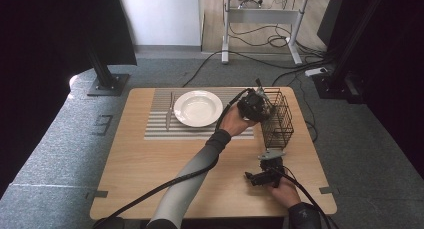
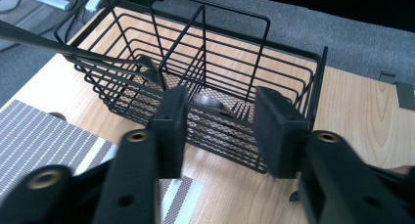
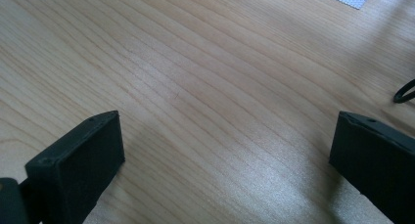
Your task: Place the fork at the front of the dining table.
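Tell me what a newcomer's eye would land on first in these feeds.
Probably the white plate on the striped placemat at the table's far side, a knife lying left of it. Next, the black wire basket at the right edge, where the left gripper hovers with jaws open; utensils lie inside it. The right gripper sits low over bare wood near the front, jaws wide apart.

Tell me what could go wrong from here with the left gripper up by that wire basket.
The left gripper hangs open right at the wire basket, so a jaw could catch a wire and drag or tip the light basket. The cutlery inside lies low behind a divider, so reaching it may be awkward. The left gripper's cable trails beside the white plate and might nudge it.
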A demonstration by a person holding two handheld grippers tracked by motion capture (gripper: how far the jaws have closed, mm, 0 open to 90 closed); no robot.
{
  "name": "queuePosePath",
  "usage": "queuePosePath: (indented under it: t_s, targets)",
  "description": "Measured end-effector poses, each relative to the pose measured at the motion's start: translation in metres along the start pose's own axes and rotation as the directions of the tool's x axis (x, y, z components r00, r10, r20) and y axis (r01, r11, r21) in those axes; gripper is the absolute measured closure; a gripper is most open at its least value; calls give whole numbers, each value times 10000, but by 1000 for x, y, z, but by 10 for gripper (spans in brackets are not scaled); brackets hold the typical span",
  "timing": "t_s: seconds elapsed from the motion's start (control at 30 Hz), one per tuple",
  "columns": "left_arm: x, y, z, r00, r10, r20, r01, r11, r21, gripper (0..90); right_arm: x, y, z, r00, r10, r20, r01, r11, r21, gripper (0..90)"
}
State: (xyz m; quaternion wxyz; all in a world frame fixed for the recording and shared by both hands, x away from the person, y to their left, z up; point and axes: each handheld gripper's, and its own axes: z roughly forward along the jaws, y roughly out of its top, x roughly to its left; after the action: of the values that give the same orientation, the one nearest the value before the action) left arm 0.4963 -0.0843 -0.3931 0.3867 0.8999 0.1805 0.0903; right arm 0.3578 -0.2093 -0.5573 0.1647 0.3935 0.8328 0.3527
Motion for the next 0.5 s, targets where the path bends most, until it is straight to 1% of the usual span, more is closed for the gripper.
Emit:
queuePosePath:
  t_s: [0.07,0.1,0.17,0.27,0.3,0.4,0.5]
  targets:
    - [0,0,2,9999,-105,4,105,9999,6,648,0,0,0,10000,-24,-6,24,10000,-4,0]
    - [0,-1,2,9998,-162,94,161,9999,17,664,0,0,0,10000,-47,-3,47,10000,3,0]
    - [2,-1,1,9991,-224,369,224,9997,5,730,1,0,0,10000,-33,-21,33,10000,0,0]
    - [2,-1,0,9977,-334,582,332,9994,49,759,1,0,0,10000,-27,-43,27,10000,11,0]
    - [2,-1,-1,9964,-398,745,403,9992,-51,787,1,0,0,10000,-33,-49,33,10000,10,0]
    - [0,1,-2,9959,-410,803,419,9991,-93,805,1,0,0,10000,-35,-57,35,10000,5,0]
    - [-3,4,-4,9969,-208,755,222,9996,-177,823,1,0,0,10000,-56,-58,56,10000,4,0]
